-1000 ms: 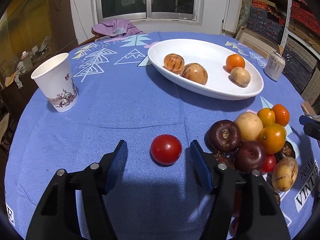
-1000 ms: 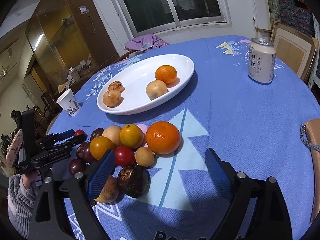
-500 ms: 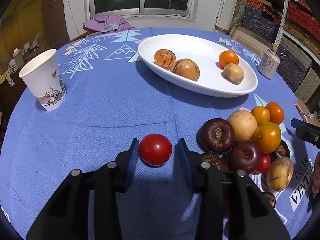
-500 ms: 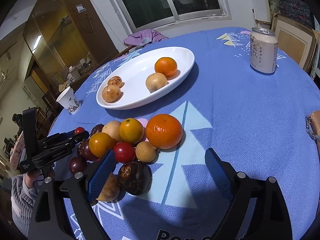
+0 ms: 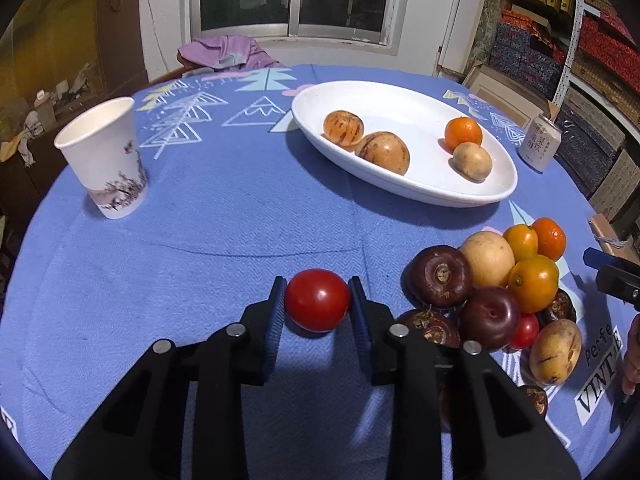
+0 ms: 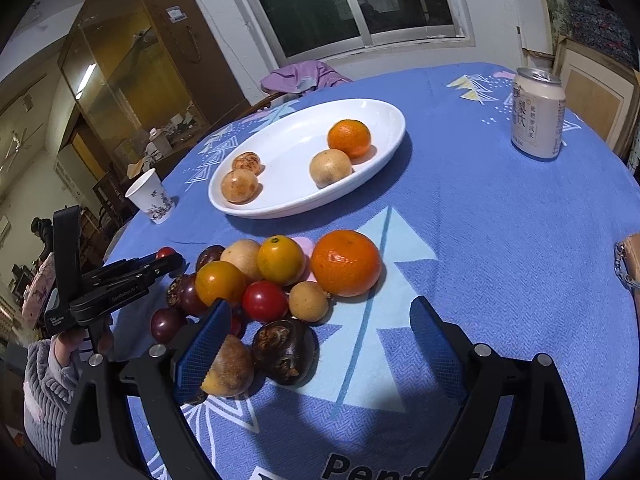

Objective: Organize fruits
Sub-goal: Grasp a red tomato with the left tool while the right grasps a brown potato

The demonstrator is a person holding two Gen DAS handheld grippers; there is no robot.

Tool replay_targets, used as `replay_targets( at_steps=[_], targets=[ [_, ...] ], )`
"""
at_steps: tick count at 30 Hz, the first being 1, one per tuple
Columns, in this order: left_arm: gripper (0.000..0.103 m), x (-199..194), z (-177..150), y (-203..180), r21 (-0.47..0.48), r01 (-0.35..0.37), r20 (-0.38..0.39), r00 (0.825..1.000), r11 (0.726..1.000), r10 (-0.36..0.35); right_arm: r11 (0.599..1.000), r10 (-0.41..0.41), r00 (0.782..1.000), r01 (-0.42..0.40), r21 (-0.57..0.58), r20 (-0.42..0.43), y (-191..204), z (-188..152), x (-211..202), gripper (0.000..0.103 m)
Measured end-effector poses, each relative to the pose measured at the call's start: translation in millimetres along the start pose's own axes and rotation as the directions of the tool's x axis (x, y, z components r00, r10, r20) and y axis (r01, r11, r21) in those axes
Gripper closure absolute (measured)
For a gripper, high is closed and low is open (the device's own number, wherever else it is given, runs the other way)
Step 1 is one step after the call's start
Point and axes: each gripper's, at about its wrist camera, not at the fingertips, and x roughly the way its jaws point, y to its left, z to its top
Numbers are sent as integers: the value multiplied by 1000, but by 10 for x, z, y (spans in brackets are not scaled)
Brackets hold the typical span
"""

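Left wrist view is showing the left gripper [image 5: 317, 300] clamping a red tomato [image 5: 317, 299] between its blue pads [image 5: 276, 322], with both pads appearing to touch the fruit while it is sitting on the blue tablecloth [image 5: 224, 240], just to the left of the loose fruit pile [image 5: 492, 292]. Risk is arising chiefly from the tomato itself: the skin is looking smooth and rounded, so a light squeeze is likely to let it roll out forward during lifting, while an excessive squeeze is likely to bruise or split it. A second hazard is lying in the travel path, since the white oval plate [image 5: 404, 188] is standing well beyond the tomato and its raised near rim is presenting an edge that a low carry could strike. The plate is already holding four fruits: two speckled brown ones near its left end, and an orange with a pale round fruit touching it near the right end, leaving bare space in the middle. A paper cup [image 5: 105, 160] is standing at the far left, contents not visible, and a drink can [image 5: 540, 142] is standing beyond the plate. Right wrist view is showing the right gripper [image 6: 320, 344] released, jaws spread wide, hovering beside the pile and gripping nothing.
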Motion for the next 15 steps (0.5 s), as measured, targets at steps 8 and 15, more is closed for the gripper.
replay_targets(
  at_steps=[8, 15],
  targets=[
    [72, -249, -44, 3, -9, 29, 40, 999, 1000, -28, 995, 18, 1000, -18, -93, 1, 148, -85, -35, 11],
    [72, -247, -68, -36, 3, 31, 34, 999, 1000, -31, 966, 40, 997, -22, -259, 63, 491, -223, -122, 12]
  ],
)
